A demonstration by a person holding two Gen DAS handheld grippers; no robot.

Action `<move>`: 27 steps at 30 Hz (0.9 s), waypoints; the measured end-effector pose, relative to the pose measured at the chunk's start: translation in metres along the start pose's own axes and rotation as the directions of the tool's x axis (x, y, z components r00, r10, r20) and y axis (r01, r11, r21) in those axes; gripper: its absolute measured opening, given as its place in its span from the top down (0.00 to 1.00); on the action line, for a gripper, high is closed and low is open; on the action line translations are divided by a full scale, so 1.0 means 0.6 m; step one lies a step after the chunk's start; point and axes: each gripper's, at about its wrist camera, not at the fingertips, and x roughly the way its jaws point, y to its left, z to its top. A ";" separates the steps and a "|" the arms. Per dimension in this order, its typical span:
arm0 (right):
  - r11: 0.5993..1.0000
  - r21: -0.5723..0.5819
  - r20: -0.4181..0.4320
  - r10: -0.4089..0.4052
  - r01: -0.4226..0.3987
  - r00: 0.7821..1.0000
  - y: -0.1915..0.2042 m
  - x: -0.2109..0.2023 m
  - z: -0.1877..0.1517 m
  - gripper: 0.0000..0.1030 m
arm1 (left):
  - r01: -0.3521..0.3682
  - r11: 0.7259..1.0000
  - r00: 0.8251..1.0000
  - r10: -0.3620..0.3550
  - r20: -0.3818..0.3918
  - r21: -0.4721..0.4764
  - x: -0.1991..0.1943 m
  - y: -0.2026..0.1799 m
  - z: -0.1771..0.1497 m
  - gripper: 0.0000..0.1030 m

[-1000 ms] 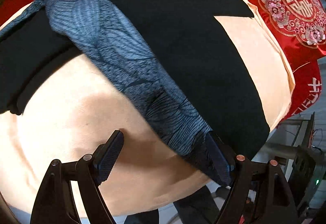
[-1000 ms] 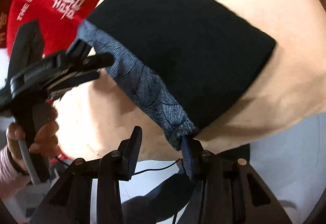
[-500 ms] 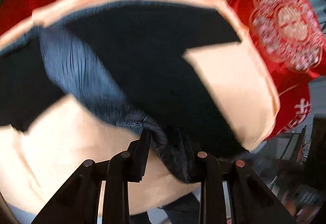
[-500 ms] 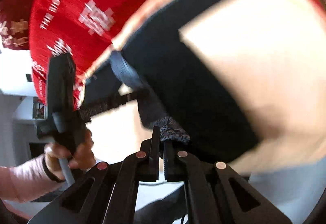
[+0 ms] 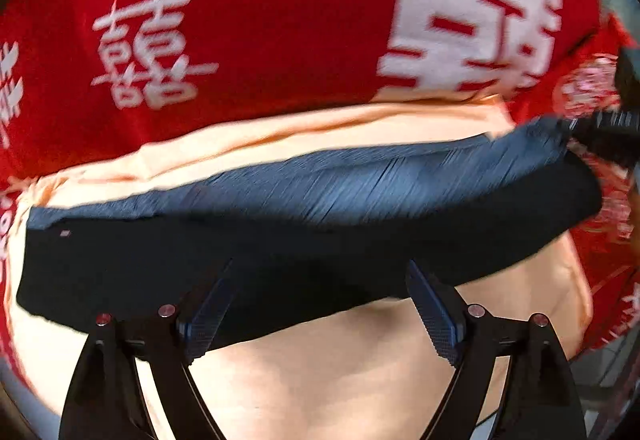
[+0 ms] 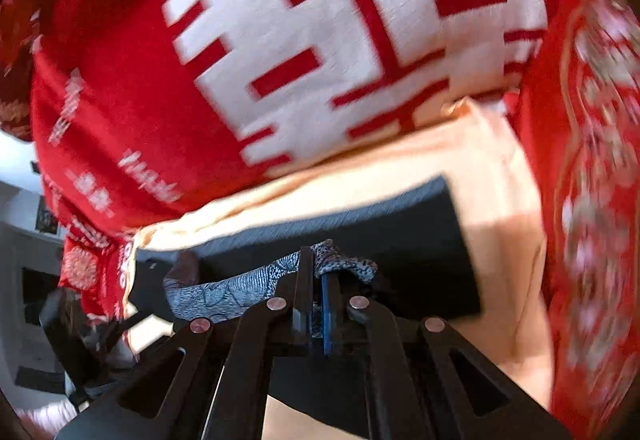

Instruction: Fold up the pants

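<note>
The pants (image 5: 304, 252) are black with a blue patterned waistband (image 5: 360, 180). They lie folded across a peach sheet (image 5: 360, 360). My left gripper (image 5: 316, 304) is open, its fingers wide apart over the black cloth and holding nothing. My right gripper (image 6: 318, 280) is shut on the patterned waistband (image 6: 256, 284), above the black pants (image 6: 400, 240). It also shows at the right edge of the left wrist view (image 5: 600, 128), at the end of the waistband.
A red quilt with large white characters (image 5: 248, 32) lies beyond the peach sheet (image 6: 500, 168). Red embroidered cloth (image 6: 592, 160) lies to the right. A hand holding the other gripper (image 6: 76, 324) shows at lower left in the right wrist view.
Both grippers carried the waistband forward over the pants toward the red quilt. The left gripper, shut on the waistband half a second ago, has opened and let go. The right stays shut on it.
</note>
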 end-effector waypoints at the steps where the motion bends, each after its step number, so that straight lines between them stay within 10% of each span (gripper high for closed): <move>1: 1.000 0.006 0.000 -0.006 0.006 1.000 -0.008 0.012 0.021 0.94 | -0.021 1.000 1.000 0.021 -0.010 -0.009 0.012 0.006 -0.002 0.17; 4: 0.999 0.014 -0.016 -0.047 0.047 0.999 -0.029 0.045 0.065 0.93 | -0.083 0.996 0.995 0.081 -0.049 -0.040 0.058 0.028 -0.005 0.17; 9: 0.988 -0.066 -0.044 -0.141 0.138 0.989 -0.026 0.067 0.086 0.28 | -0.143 0.986 0.986 0.136 -0.094 -0.082 0.123 0.038 0.009 0.17; 13: 0.979 -0.075 -0.015 -0.189 0.187 0.982 -0.017 0.034 0.076 0.29 | -0.147 0.982 0.985 0.135 -0.105 -0.118 0.143 0.040 0.025 0.17; 17: 0.985 0.029 -0.095 -0.164 0.168 0.982 -0.051 0.032 0.001 0.70 | -0.156 0.981 0.985 0.146 -0.095 -0.115 0.140 0.045 0.034 0.17; 27: 0.924 0.353 -0.093 -0.119 0.144 0.989 -0.147 0.091 -0.085 0.77 | -0.177 0.979 0.979 0.164 -0.123 -0.105 0.164 0.063 0.046 0.17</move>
